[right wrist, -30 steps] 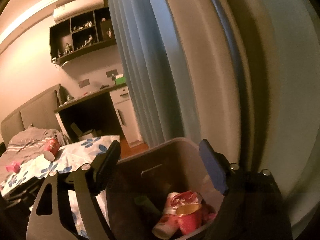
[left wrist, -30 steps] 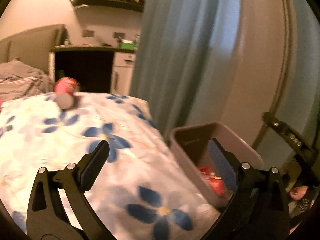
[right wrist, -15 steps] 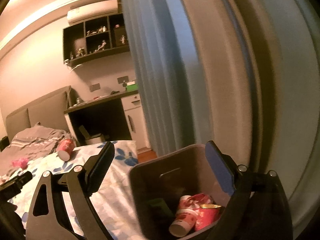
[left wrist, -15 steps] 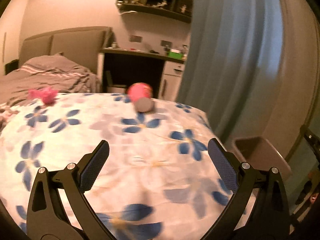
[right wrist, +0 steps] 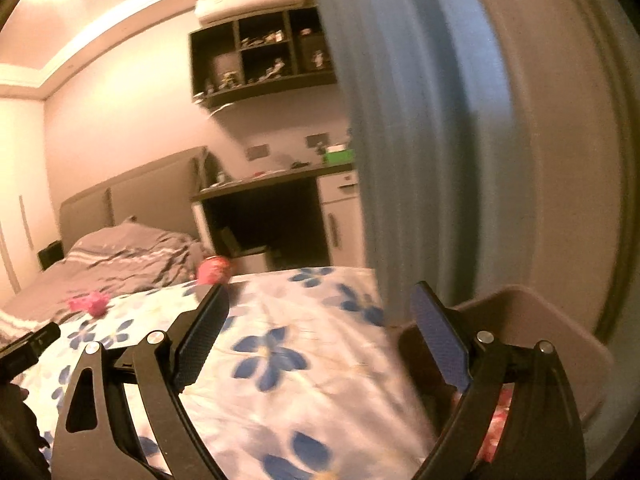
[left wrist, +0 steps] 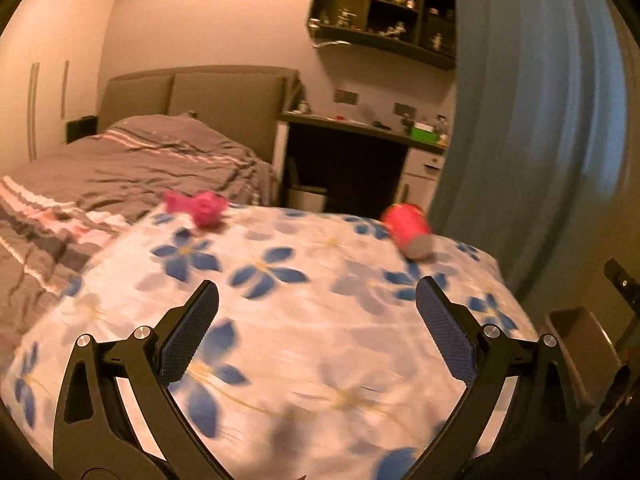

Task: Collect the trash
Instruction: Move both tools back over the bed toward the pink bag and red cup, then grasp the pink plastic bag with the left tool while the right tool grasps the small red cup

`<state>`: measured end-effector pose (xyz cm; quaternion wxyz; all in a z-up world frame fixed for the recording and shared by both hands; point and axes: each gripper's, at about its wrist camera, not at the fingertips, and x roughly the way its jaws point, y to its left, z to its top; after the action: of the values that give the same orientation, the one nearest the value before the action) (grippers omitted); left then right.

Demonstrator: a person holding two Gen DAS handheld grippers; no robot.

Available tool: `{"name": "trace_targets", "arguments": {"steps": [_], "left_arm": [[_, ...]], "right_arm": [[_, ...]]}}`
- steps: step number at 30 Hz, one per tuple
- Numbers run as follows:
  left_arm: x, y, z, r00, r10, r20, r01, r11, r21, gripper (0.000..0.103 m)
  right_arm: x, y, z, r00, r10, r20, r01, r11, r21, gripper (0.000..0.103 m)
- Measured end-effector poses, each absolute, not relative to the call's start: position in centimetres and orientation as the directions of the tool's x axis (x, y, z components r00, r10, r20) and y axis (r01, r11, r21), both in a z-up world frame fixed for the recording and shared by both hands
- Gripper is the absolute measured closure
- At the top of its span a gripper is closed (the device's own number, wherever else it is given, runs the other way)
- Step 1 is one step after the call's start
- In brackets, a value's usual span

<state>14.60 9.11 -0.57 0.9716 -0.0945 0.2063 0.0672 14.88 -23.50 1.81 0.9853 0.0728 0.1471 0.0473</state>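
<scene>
both views swung bedward | crumpled pink wrapper [left wrist: 202, 208] | cylindrical red cup [left wrist: 408, 230]

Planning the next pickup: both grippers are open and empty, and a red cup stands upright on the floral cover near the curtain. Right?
Not quite. The red cup lies on its side on the floral cover, as the left wrist view shows. The left gripper and right gripper are open and empty.

Bedroom in a home, seen from my tools. Bed [left wrist: 132, 160] with grey striped bedding and padded headboard [left wrist: 200, 96]; floral-print cover [left wrist: 304, 320] in front; built-in counter [left wrist: 360, 128] with drawers; wall shelves [right wrist: 260, 56] of small figurines; blue curtain [left wrist: 520, 120]; air conditioner [right wrist: 252, 0] above.
</scene>
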Motion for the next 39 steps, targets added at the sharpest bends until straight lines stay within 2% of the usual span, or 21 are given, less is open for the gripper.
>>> {"name": "trace_targets", "arguments": {"steps": [7, 14, 23, 34, 39], "left_arm": [[16.3, 14.3, 1.1, 0.908, 0.190, -0.372, -0.250, 0.961, -0.119, 0.006], [19.3, 18.4, 1.3, 0.901, 0.244, -0.358, -0.299, 0.948, -0.107, 0.006], [24.3, 21.8, 0.1, 0.899, 0.220, -0.379, -0.285, 0.950, -0.126, 0.006], [29.0, 24.3, -2.0, 0.883, 0.216, -0.416, -0.283, 0.953, -0.107, 0.006], [31.2, 25.7, -3.4, 0.866, 0.186, -0.464, -0.276, 0.952, -0.131, 0.006]], "right_arm": [[21.1, -16.9, 1.6, 0.927, 0.211, -0.311, -0.174, 0.974, 0.142, 0.014], [29.1, -11.1, 0.2, 0.881, 0.245, -0.404, -0.218, 0.969, 0.112, 0.014], [36.8, -7.1, -2.2, 0.828, 0.213, -0.519, -0.216, 0.975, 0.056, 0.014], [41.5, -5.7, -4.6, 0.763, 0.183, -0.620, -0.195, 0.980, 0.050, 0.017], [42.3, -5.3, -5.8, 0.718, 0.187, -0.671, -0.205, 0.977, 0.053, 0.029]]}}
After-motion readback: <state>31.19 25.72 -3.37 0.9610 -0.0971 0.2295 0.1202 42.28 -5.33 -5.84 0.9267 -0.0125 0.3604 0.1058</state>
